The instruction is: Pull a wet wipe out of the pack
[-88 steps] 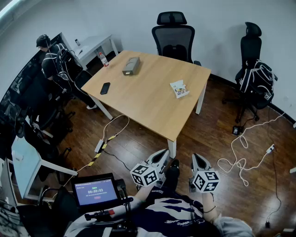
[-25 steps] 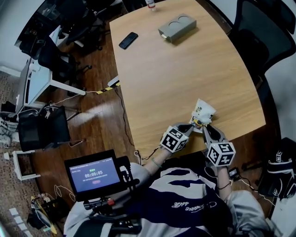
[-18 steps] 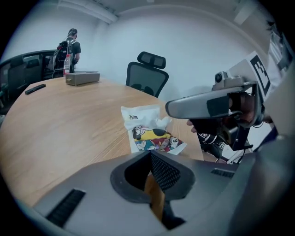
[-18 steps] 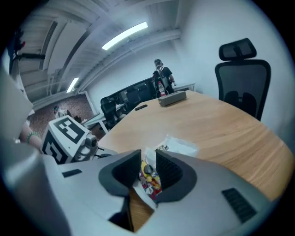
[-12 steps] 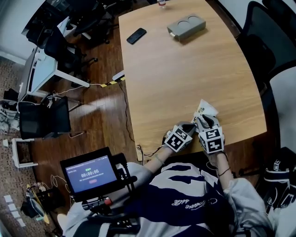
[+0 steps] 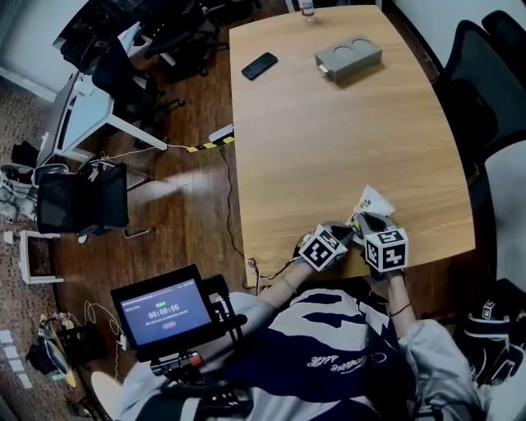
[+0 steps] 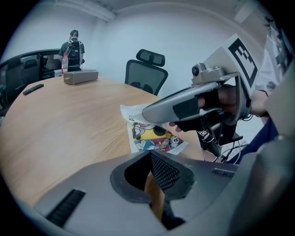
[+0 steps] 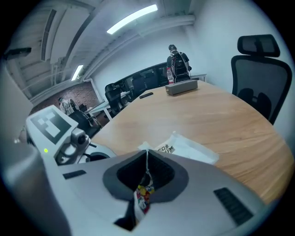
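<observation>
The wet wipe pack (image 6: 376, 200), white with a bright cartoon print, lies flat near the front right edge of the wooden table (image 6: 329, 140). My right gripper (image 6: 366, 220) is on top of it. In the right gripper view the jaws (image 8: 147, 154) meet at the tips, with the pack's printed film caught in the slit, and the rest of the pack (image 8: 189, 147) lies beyond. My left gripper (image 6: 343, 233) sits just left of the pack. Its jaws (image 7: 150, 155) are shut with only bare wood behind them. From there I see the pack (image 7: 156, 138) under the right gripper (image 7: 152, 113).
A grey block with two round hollows (image 6: 348, 59), a black phone (image 6: 259, 66) and a bottle (image 6: 306, 8) lie at the table's far end. Office chairs (image 6: 464, 74) stand to the right. A tablet with a timer (image 6: 164, 311) hangs at my lower left. A person (image 7: 73, 44) stands across the room.
I have come from across the room up to the table. Over the last second the right gripper slid left onto the pack, and both grippers now sit close together at it.
</observation>
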### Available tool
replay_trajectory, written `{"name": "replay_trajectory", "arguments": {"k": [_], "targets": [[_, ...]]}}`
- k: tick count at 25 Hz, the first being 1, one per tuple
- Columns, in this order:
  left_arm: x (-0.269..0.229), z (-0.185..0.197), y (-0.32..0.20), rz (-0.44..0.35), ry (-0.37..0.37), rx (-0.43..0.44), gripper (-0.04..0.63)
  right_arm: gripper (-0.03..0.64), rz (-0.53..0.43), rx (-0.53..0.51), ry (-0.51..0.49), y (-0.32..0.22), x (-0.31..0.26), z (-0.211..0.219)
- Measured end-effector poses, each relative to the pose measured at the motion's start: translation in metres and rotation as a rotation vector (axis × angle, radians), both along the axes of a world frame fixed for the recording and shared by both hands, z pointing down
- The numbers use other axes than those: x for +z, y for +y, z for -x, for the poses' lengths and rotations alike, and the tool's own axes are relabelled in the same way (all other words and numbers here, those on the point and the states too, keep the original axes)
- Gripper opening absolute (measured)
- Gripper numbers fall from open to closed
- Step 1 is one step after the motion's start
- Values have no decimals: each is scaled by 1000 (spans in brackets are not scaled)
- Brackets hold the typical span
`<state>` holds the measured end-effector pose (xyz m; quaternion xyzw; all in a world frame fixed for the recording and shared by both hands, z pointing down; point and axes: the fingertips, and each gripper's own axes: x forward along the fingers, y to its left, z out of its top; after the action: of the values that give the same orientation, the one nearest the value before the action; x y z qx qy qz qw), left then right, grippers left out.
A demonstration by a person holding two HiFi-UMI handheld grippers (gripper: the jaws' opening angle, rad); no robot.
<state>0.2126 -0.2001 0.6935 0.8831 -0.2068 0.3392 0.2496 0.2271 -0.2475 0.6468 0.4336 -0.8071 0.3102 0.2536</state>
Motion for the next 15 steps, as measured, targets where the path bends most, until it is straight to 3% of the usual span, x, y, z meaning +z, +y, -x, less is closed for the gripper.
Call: {"name": "replay_trajectory", "arguments": {"k": [8, 15], "targets": [[-2, 0, 1, 4, 0, 2, 2, 3, -84, 150, -275, -4, -61, -18], [-7, 0, 1, -12, 10, -2, 1, 5, -198, 249, -317, 6, -112, -46]]}}
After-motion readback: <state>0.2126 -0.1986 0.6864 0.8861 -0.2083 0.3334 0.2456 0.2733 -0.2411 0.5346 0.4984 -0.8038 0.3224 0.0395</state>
